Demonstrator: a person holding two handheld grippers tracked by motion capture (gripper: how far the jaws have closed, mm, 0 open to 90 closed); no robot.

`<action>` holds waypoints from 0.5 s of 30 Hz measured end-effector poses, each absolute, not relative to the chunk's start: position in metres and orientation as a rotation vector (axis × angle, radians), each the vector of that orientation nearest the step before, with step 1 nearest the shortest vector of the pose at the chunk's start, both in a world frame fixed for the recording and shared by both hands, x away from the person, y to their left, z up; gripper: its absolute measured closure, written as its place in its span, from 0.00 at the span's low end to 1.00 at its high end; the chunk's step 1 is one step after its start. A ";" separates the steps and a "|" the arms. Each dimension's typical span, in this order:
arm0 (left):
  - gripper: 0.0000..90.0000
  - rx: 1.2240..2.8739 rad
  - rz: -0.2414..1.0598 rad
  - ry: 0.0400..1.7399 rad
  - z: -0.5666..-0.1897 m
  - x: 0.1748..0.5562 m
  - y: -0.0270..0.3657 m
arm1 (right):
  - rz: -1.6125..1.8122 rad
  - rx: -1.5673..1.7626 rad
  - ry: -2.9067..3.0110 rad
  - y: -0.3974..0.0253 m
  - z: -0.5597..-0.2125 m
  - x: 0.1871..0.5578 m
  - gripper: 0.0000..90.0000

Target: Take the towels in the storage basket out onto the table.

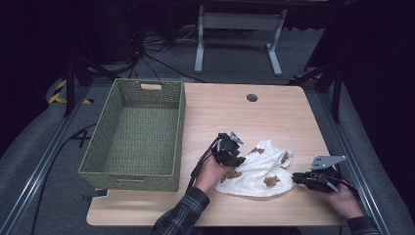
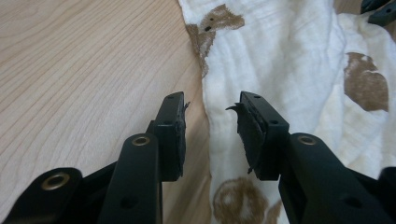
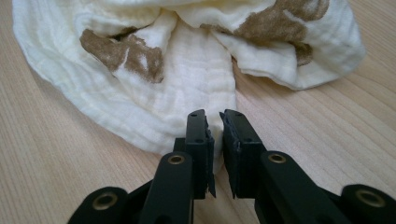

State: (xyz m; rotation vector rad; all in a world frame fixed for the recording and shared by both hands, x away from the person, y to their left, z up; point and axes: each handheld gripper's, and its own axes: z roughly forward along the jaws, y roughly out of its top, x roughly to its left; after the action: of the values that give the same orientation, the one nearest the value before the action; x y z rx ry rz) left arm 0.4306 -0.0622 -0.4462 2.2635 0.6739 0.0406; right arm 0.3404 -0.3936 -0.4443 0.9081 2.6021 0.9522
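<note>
A cream cloth (image 1: 262, 169) printed with brown animal shapes lies crumpled on the table (image 1: 274, 117), toward its near right corner, well right of the green woven basket (image 1: 134, 132) that fills the table's left half.

It looks like thin, crinkled gauze: light, soft and limp. It should hold no shape when lifted, so whatever is not pinched will sag and trail. The weave is textured rather than slick, so rubber pads should bite well, though a shallow pinch on a single layer could slip free. There is nothing fragile here; the main risk is dragging the bundle across the wood instead of raising it.

The left tongs (image 2: 212, 123) stand apart, straddling the cloth's left border where it meets bare wood, with one jaw over the table and the other over fabric. In the high view the left tongs (image 1: 234, 157) sit at the cloth's left end.

The right tongs (image 3: 215, 137) are nearly together, with only a narrow gap between the jaws. A rounded fold of cloth lies right at their tips and may be caught in the gap; I cannot tell whether they actually clamp it. From above they lie at the cloth's right end (image 1: 299, 177).

Good holds would be the hemmed borders or a doubled fold, one at each end, taken deep enough to trap more than one layer. Lifting both ends together should keep the middle from bunching.
</note>
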 end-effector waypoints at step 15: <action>0.86 2.323 0.043 0.630 -0.457 0.442 -0.100 | 0.952 0.912 2.605 -0.394 -0.445 0.340 0.90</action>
State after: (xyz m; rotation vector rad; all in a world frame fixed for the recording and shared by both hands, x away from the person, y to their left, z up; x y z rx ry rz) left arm 0.4418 -0.1002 -0.4568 2.3230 0.6301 0.0428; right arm 0.3405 -0.3942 -0.4453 0.9124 2.6053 0.9518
